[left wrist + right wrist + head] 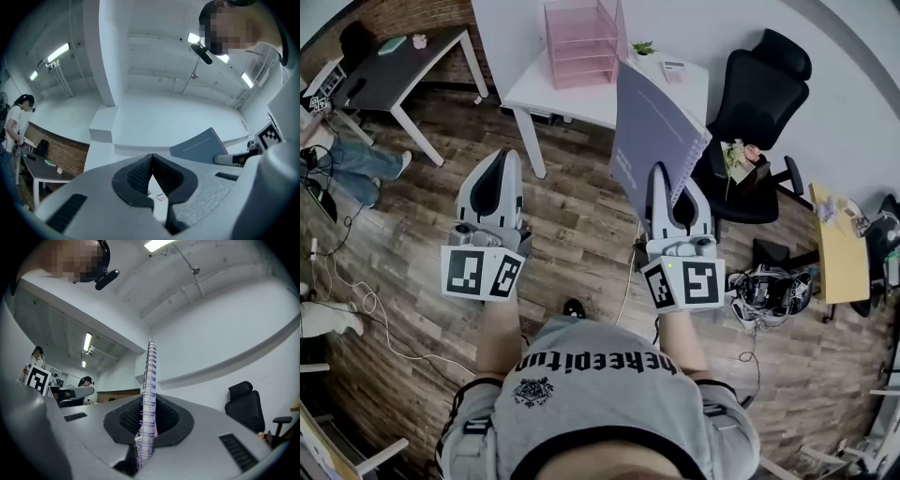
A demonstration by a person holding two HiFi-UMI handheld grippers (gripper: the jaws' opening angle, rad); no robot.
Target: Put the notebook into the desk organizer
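Observation:
A grey-blue spiral notebook (654,131) stands upright above the wooden floor, in front of the white table (567,98). My right gripper (664,178) is shut on its lower edge. In the right gripper view the wire spiral (149,394) runs up between the pads (129,418). The pink desk organizer (581,42) sits on the white table, beyond the notebook and to its left. My left gripper (500,157) hovers to the left at the same height, shut with nothing in it; its tips meet in the left gripper view (152,158), where the notebook (201,147) shows at the right.
A small plant (644,47) and a calculator (675,67) lie on the white table right of the organizer. A black office chair (759,84) stands at the right, a dark desk (394,70) at the back left, a yellow side table (834,248) far right. Cables cross the floor.

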